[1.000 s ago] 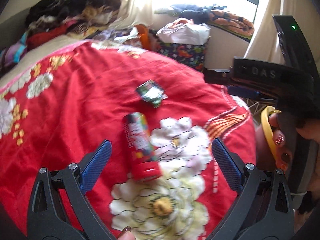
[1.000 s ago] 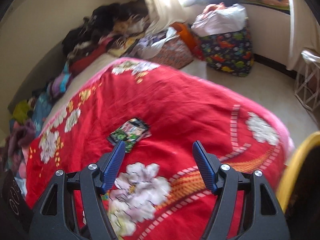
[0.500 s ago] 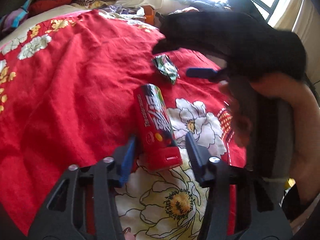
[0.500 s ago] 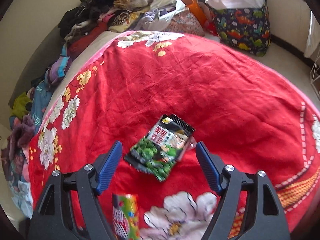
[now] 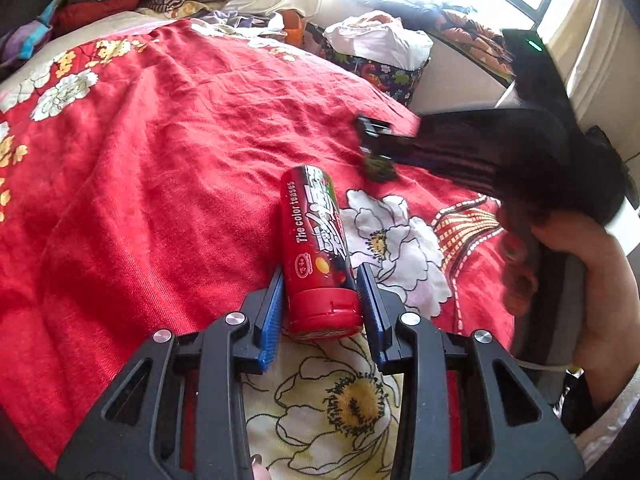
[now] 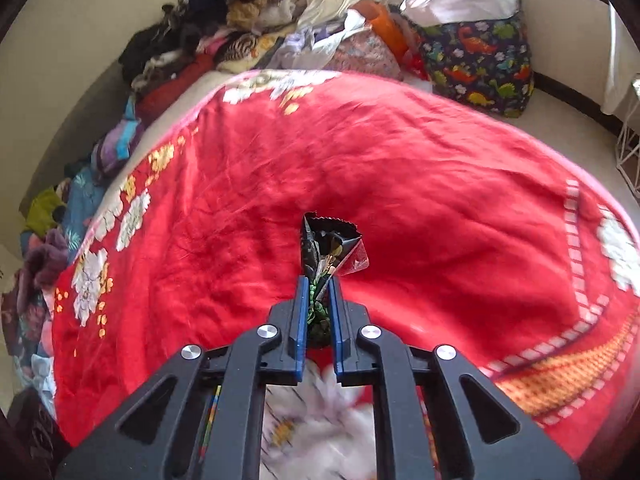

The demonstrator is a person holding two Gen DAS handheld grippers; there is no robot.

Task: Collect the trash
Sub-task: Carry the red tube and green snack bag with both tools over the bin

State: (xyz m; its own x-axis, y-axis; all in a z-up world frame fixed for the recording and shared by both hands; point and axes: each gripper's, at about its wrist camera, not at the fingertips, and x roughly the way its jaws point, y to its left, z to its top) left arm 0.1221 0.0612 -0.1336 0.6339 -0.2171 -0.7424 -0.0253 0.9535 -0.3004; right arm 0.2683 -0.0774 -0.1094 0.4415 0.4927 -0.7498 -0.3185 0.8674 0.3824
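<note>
A red candy tube (image 5: 316,248) lies on the red floral blanket (image 5: 160,160), its cap end toward me. My left gripper (image 5: 320,274) has its jaws closing on the tube's cap end, both blue pads against its sides. A green and black snack wrapper (image 6: 326,240) stands pinched upright in my right gripper (image 6: 319,282), which is shut on its lower part. In the left wrist view the right gripper (image 5: 460,148) shows as a dark blurred shape over the wrapper (image 5: 378,168), held by a person's hand (image 5: 580,248).
A pile of clothes (image 6: 224,20) lines the bed's far edge by the wall. A dinosaur-print bag (image 6: 480,52) stuffed with white plastic stands on the floor beyond the bed. A white wire rack (image 6: 632,148) is at the right.
The left jaws went from wide open to closed around the tube. The right gripper came down over the flat wrapper and shut on it, crumpling it upright.
</note>
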